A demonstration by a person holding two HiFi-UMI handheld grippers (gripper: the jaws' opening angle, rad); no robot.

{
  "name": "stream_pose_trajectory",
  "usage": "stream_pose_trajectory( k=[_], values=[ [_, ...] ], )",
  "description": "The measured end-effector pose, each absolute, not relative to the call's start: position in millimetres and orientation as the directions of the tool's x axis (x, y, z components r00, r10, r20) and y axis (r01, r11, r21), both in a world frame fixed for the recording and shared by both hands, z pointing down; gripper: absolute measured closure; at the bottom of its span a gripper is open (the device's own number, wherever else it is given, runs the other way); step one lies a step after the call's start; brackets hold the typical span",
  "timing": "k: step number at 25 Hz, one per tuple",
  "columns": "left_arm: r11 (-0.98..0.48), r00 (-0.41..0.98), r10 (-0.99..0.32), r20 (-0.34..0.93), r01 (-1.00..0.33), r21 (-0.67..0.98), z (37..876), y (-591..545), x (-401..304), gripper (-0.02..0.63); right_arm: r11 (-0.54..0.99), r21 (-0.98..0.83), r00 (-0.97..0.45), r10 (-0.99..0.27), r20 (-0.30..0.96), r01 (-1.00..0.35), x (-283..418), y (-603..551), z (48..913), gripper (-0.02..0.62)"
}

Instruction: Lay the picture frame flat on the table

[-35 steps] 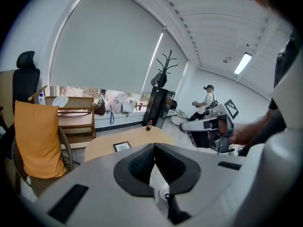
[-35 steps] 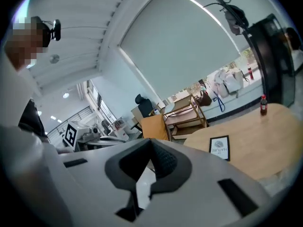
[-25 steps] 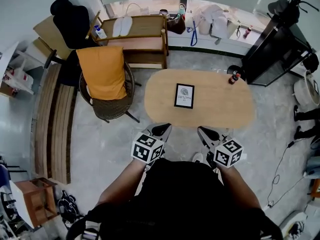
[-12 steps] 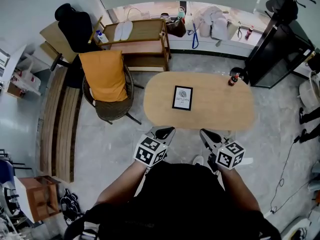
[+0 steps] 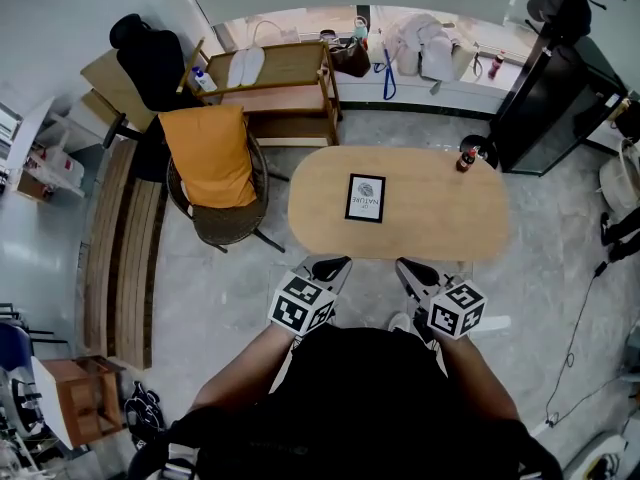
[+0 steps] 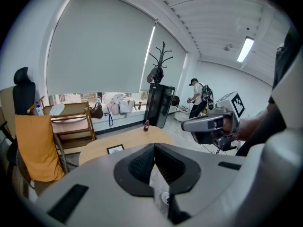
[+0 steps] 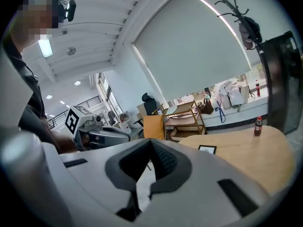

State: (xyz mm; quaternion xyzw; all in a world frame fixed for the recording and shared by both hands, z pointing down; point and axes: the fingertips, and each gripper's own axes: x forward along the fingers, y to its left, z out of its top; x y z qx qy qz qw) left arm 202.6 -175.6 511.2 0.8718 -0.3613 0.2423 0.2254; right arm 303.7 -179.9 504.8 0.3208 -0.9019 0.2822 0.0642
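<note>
oval wood table [image 5: 440, 223] takes up the mid floor. a wicker chair [image 5: 225, 223] w/ an orange cushion [image 5: 208, 153] sits just off its left end. left gripper [image 5: 333, 266] & right gripper [image 5: 410, 267] hang side by side at the table's near edge, both w/ jaws pressed together, nothing btwn them. picture frame [image 5: 366, 197] lies face up on the table, left of centre, well apart from both. a small dark bottle [image 5: 466, 158] stands near the far right edge.

- My left gripper [image 5: 330, 266] has slid a little inward, closer to my right gripper [image 5: 414, 269], most of it early on.
- My head view has shifted slightly, so the table [image 5: 440, 230] sits a touch lower.
</note>
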Motion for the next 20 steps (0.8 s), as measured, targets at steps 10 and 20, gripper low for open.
stream_pose_trajectory(
  k=[10, 20],
  values=[
    [-0.632, 0.616, -0.525, 0.587, -0.745, 0.216, 511.9, -177.7, 197.8, 0.600, 0.628, -0.478, -0.786, -0.546, 0.292, -0.614, 300.7, -182.6, 506.9, 0.594],
    [-0.629, 0.616, -0.530, 0.582, -0.746, 0.217, 511.8, -177.8, 195.1, 0.600, 0.623, -0.482, -0.783, -0.553, 0.286, -0.616, 296.6, -182.5, 507.3, 0.594]
  ],
)
